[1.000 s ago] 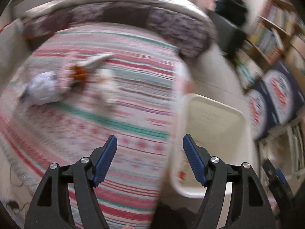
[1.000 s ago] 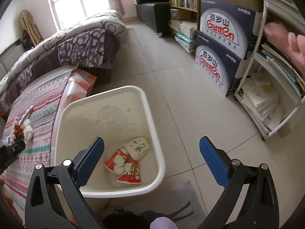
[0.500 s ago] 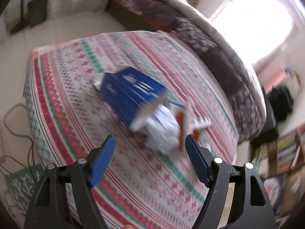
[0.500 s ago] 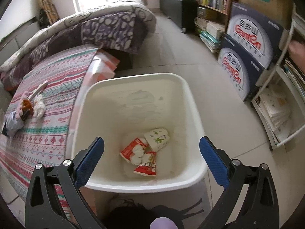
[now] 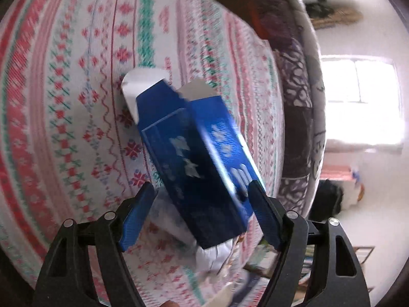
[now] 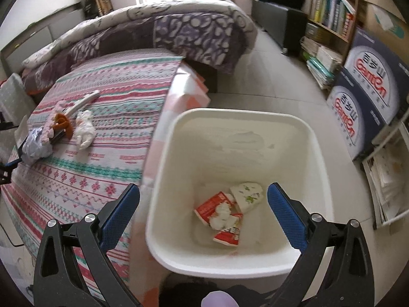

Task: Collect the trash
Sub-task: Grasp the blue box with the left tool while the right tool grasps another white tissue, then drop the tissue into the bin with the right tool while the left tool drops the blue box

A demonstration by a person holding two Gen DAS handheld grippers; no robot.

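In the left wrist view, a blue cardboard box [image 5: 202,163] with open white flaps lies on the patterned bedspread [image 5: 64,102]. My left gripper [image 5: 202,212] is open, its fingers on either side of the box's near end, not closed on it. Crumpled white paper [image 5: 212,255] lies just below the box. In the right wrist view, my right gripper [image 6: 203,212] is open and empty above a white bin [image 6: 314,138] that holds red and white wrappers [image 6: 225,215]. More trash lies on the bed: white tissue [image 6: 85,128], crumpled plastic [image 6: 35,143].
A purple quilt [image 6: 179,30] is bunched at the bed's far end. Bookshelves [image 6: 329,12] and stacked blue cartons [image 6: 368,94] line the right wall. Tiled floor [image 6: 276,81] lies between the bed and the shelves. A shelf unit with papers [image 6: 388,179] stands at the right.
My left gripper has swung from the bin side to the bed and closed in on the blue box, which now sits between its fingers. My right gripper has drifted over the bin, staying open.
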